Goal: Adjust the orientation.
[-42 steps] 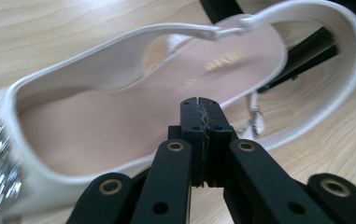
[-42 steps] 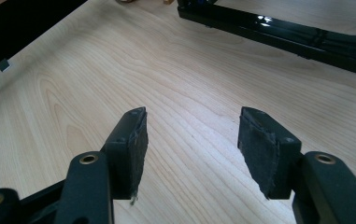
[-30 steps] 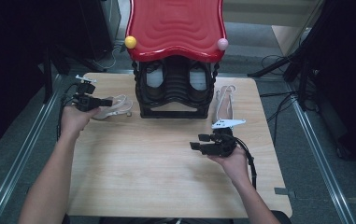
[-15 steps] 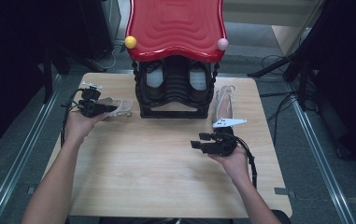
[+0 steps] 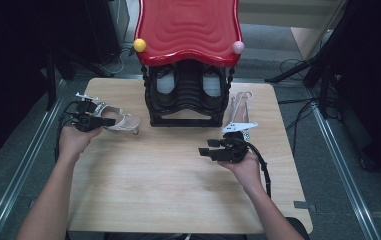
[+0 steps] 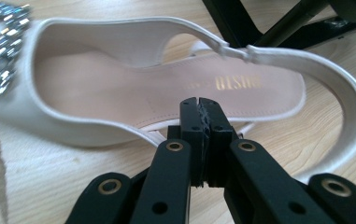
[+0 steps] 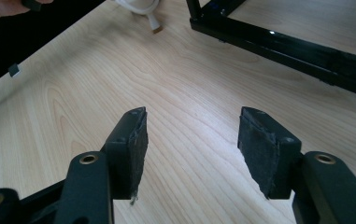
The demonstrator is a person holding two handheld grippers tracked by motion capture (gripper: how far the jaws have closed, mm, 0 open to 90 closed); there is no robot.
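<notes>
- Cream leather sandal [image 5: 119, 120] lies on the wooden table [image 5: 178, 200] at about ten o'clock from the table's middle, just left of the black rack [image 5: 188, 102] under the red top [image 5: 188, 27].
- My left claw [image 5: 105, 121] sits right at the sandal, jaws pressed together; in the left gripper view my left claw [image 6: 199, 105] seems pinched on the near rim or a thin strap, though I cannot tell for sure that anything lies between the pads.
- From that claw the sandal [image 6: 143, 88] runs crosswise, jewelled buckle [image 6: 0, 51] toward nine o'clock, heel strap [image 6: 325, 79] toward three o'clock.
- My right claw [image 5: 205, 151] hangs wide and empty over bare wood, well apart from the sandal, which lies at ten o'clock from it.
- In the right gripper view my right claw [image 7: 192, 133] points across the table [image 7: 73, 93], the sandal's tip [image 7: 143, 9] far at eleven o'clock.
- My left hand is plainly nearer, so I judge any lift falls to it.
</notes>
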